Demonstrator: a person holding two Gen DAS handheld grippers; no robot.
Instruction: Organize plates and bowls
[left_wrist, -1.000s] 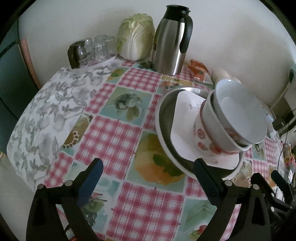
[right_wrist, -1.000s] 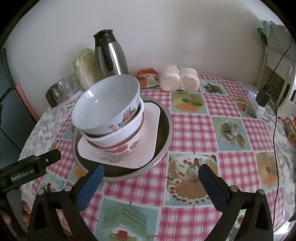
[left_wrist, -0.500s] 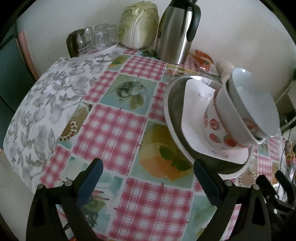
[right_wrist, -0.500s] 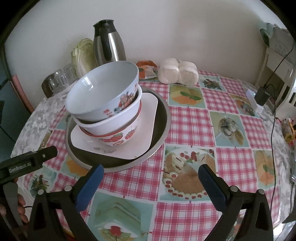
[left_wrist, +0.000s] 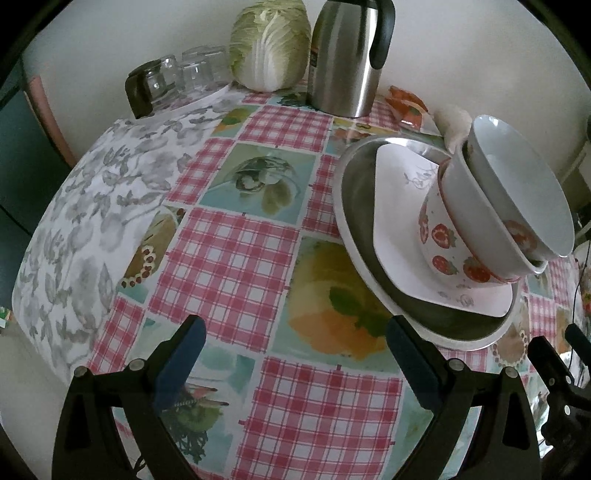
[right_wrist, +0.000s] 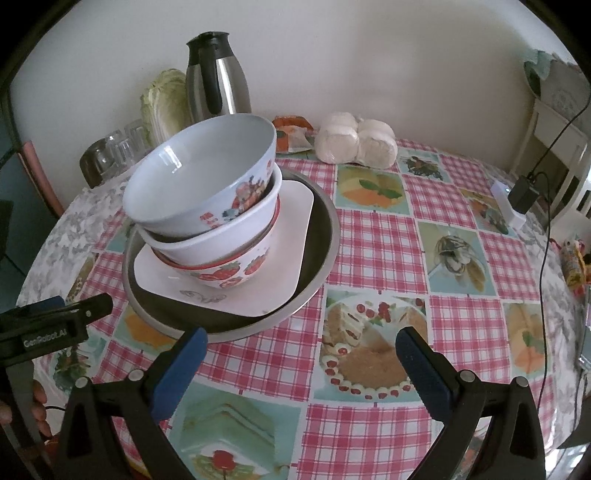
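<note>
Both cameras have crept closer, so the dish stack looks bigger now. On the checked tablecloth (right_wrist: 376, 236), the steel basin (right_wrist: 325, 236) holds a white square plate (right_wrist: 291, 221) with three nested bowls (right_wrist: 207, 184), tilted left. Left gripper (left_wrist: 291, 354) and right gripper (right_wrist: 299, 354) both gape wide, holding nothing.

Glossy bowls (right_wrist: 199, 181), brushed-metal basin (right_wrist: 325, 236)

Bowls (right_wrist: 207, 206) nested, tilted, on square plate (right_wrist: 288, 236), in metal basin (right_wrist: 321, 258).
</note>
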